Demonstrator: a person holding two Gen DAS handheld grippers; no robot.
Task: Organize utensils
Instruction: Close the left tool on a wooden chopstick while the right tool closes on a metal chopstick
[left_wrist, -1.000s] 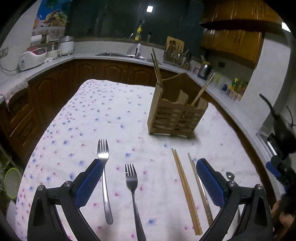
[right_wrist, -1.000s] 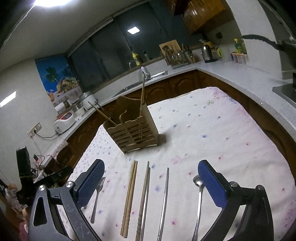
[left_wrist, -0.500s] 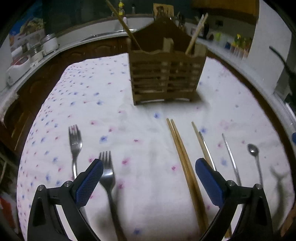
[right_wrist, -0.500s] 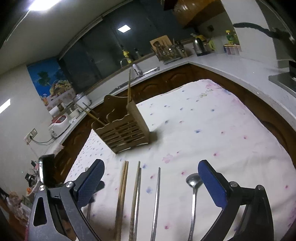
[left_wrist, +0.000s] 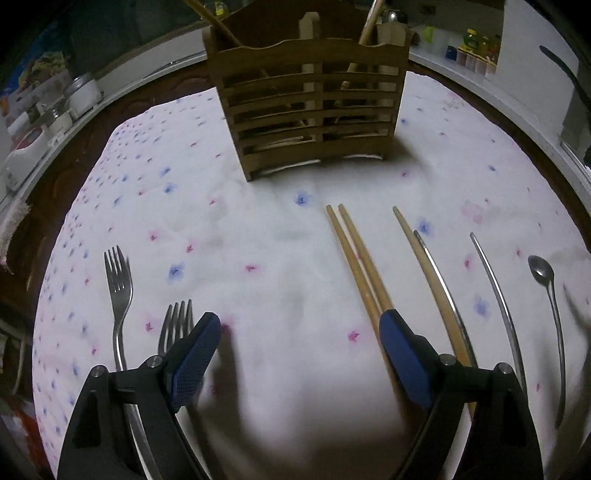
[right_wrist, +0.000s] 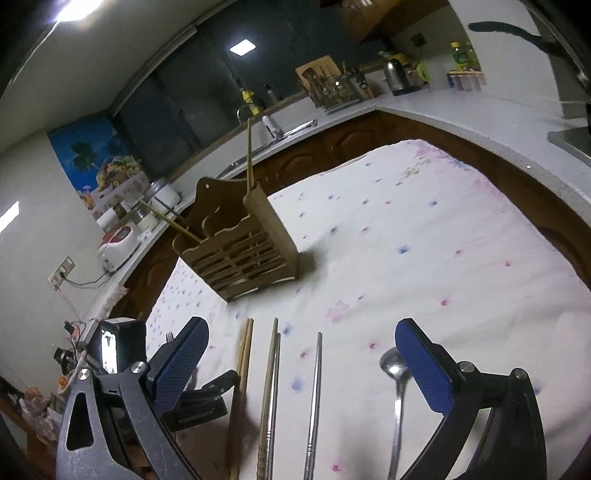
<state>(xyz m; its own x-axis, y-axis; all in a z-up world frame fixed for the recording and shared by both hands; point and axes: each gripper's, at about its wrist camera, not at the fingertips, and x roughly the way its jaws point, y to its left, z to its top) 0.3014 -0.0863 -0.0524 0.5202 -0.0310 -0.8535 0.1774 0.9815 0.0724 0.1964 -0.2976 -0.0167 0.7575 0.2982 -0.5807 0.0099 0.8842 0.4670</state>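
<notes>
A wooden slatted utensil holder (left_wrist: 310, 107) stands on the flowered cloth, with chopsticks leaning in it; it also shows in the right wrist view (right_wrist: 240, 251). My left gripper (left_wrist: 299, 332) is open and low over the cloth, between two forks (left_wrist: 118, 288) on its left and a pair of wooden chopsticks (left_wrist: 358, 269) by its right finger. More chopsticks (left_wrist: 436, 284), a metal stick (left_wrist: 495, 295) and a spoon (left_wrist: 546, 295) lie to the right. My right gripper (right_wrist: 299, 343) is open above the chopsticks (right_wrist: 273, 373) and spoon (right_wrist: 395, 373).
The table (right_wrist: 424, 229) is covered with a white cloth and its edges drop to dark wooden cabinets. A counter (right_wrist: 461, 107) with a kettle, bottles and a dish rack runs behind. My left gripper's body (right_wrist: 199, 402) shows at the lower left of the right wrist view.
My left gripper has moved forward and down toward the cloth, so the holder looms larger. Its jaws have narrowed but stay open. My right gripper has shifted slightly and stays open.
</notes>
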